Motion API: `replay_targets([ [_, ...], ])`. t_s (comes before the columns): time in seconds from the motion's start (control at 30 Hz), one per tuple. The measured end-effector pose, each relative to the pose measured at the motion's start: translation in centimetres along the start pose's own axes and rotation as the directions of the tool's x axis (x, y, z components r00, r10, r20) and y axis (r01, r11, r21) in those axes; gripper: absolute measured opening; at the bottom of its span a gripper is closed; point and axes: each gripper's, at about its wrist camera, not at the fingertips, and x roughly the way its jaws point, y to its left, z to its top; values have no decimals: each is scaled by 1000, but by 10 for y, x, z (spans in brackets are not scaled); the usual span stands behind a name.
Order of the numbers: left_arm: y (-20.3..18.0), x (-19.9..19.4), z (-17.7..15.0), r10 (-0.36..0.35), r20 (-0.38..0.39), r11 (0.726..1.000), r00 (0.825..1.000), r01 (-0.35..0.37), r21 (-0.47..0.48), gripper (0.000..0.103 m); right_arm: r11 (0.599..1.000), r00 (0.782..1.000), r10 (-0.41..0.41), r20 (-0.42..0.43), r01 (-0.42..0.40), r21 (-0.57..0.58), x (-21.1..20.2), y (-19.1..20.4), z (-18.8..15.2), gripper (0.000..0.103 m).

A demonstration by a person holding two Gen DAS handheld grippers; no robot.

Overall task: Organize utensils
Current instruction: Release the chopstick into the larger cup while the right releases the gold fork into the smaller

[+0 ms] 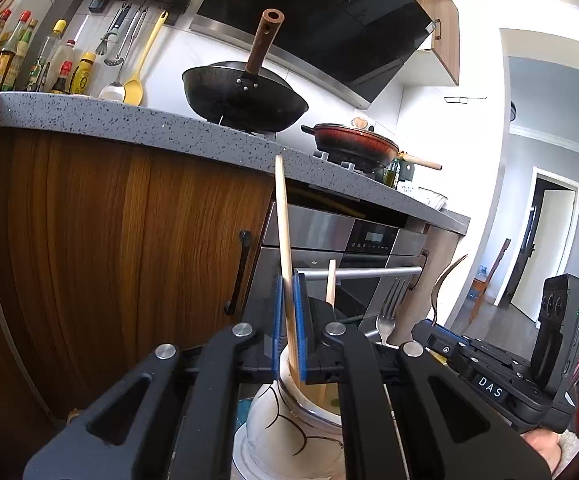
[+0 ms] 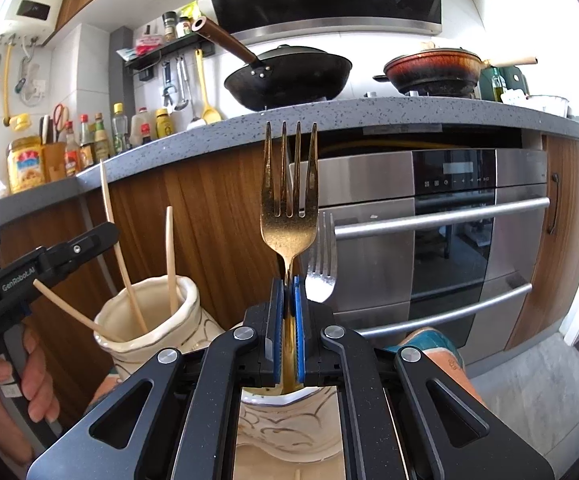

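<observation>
The left gripper [image 1: 288, 320] is clamped on a chopstick [image 1: 283, 216] whose lower end sits inside the left vase [image 2: 149, 320], and the right gripper [image 2: 288, 320] is clamped on the neck of a gold fork [image 2: 289, 200] whose handle drops into the right vase [image 2: 285, 428], apparently so each utensil can be fed in handle-first. The chopstick's long axis runs nearly upright, tip leaning slightly away from the right vase; two more chopsticks [image 2: 171, 260] share its vase. The gold fork stands vertical, tines up (a silver fork [image 2: 321, 256] stands just beside it).
</observation>
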Motion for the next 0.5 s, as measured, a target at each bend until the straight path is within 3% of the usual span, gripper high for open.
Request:
replay_targets([
  [0.1,1,2,-1,-2,-7,1000,1000,2,-6,19,1000,1000,-8,-1,8,16,1,-4,1,6],
  [0.23,2,1,0,0,-1,1000,1000,0,-8,27,999,1000,-11,-6,11,40,3,-11,1,6],
  [0.3,4,-1,0,-1,8,1000,1000,1,-18,37,999,1000,-15,-7,16,44,4,-12,1,7],
  [0.5,11,-2,1,1,10,999,1000,-1,-50,46,998,1000,-27,-7,27,49,4,-13,1,7],
])
